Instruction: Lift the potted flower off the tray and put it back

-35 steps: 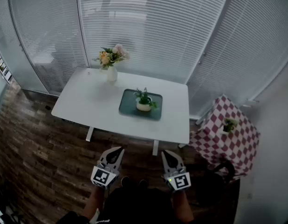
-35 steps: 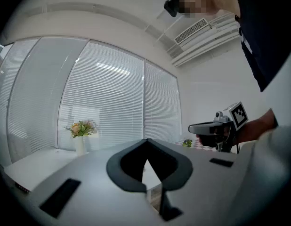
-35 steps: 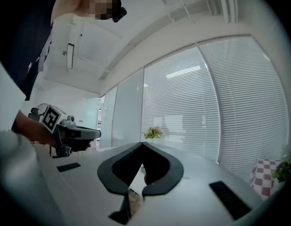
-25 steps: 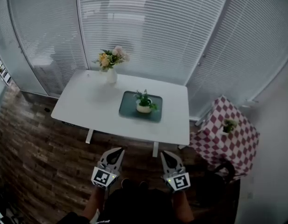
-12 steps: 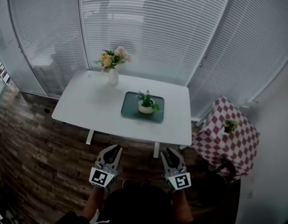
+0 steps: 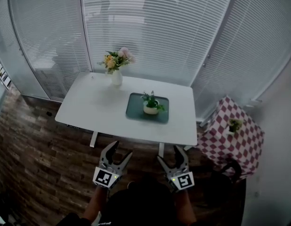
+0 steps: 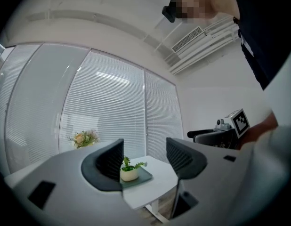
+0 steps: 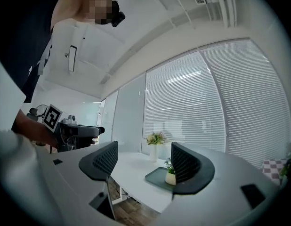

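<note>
A small green plant in a cream pot [image 6: 150,106] stands on a dark green tray [image 6: 136,111] in the middle of a white table [image 6: 98,107]. Both grippers hang well short of the table's near edge, over the wooden floor. My left gripper [image 6: 116,153] has its jaws opening, nothing between them. My right gripper [image 6: 173,155] is opening too, also empty. The pot [image 7: 129,174] shows far off past the left jaws in the left gripper view, and the same pot [image 8: 170,177] beside the right jaw in the right gripper view.
A white vase of flowers [image 6: 117,65] stands at the table's far left. A red-checked side table [image 6: 232,138] with a small plant [image 6: 235,125] is at the right. White blinds line the walls behind. Brown wooden floor [image 6: 37,159] lies in front of the table.
Both grippers' jaws have spread from shut to wide apart. The table and tray have drifted slightly right and down in the head view.
</note>
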A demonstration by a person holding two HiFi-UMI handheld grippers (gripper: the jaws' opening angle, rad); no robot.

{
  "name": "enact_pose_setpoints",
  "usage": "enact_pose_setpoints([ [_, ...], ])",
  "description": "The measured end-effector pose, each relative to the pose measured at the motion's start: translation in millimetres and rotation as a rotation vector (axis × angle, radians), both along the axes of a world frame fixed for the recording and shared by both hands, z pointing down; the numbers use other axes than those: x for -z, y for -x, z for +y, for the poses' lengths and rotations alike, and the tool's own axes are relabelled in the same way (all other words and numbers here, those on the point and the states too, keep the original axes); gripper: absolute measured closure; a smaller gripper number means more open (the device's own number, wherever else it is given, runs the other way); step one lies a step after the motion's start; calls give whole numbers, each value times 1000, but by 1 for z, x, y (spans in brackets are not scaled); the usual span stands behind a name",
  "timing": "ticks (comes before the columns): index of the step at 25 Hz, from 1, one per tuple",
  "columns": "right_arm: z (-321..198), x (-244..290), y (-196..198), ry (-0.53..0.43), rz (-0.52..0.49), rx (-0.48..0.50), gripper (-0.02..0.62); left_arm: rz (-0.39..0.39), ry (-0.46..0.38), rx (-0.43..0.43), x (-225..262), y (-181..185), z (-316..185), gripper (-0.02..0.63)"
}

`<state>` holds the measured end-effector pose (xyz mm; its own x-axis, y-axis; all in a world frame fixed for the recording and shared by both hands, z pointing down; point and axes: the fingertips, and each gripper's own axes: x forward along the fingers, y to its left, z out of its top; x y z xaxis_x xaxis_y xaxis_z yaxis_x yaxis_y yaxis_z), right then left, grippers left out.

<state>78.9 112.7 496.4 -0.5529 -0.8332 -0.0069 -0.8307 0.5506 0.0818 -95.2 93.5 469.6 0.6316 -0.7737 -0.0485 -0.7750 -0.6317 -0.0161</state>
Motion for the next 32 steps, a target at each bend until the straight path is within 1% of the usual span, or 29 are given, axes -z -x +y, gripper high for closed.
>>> enact_pose_setpoints([
  [4,-2,7,1,-20,-27,-13,255,4,-9,2,1,3,-2,331],
  [9,-6,-2,-6,-7,-15,-20,239,4,4,-1,-4,1,-5,324],
  [14,-16,-1,-6,-22,-3,-23,231,-2,-2,-16,-6,-4,-14,324],
  [17,-28,-6,-12,-26,2,-22,229,2,4,-12,-8,-6,-25,324],
  [21,-49,-6,-13,-15,-27,-22,226,-1,10,-10,-13,-9,-44,324],
  [23,-61,-13,-15,-19,-14,-14,225,0,13,-10,-15,-9,-54,324],
  [26,-78,-24,-16,7,7,-1,224,-3,32,-6,-21,-8,-69,324],
  [32,-109,-29,-18,28,19,0,221,-5,40,-5,-25,-12,-93,324],
])
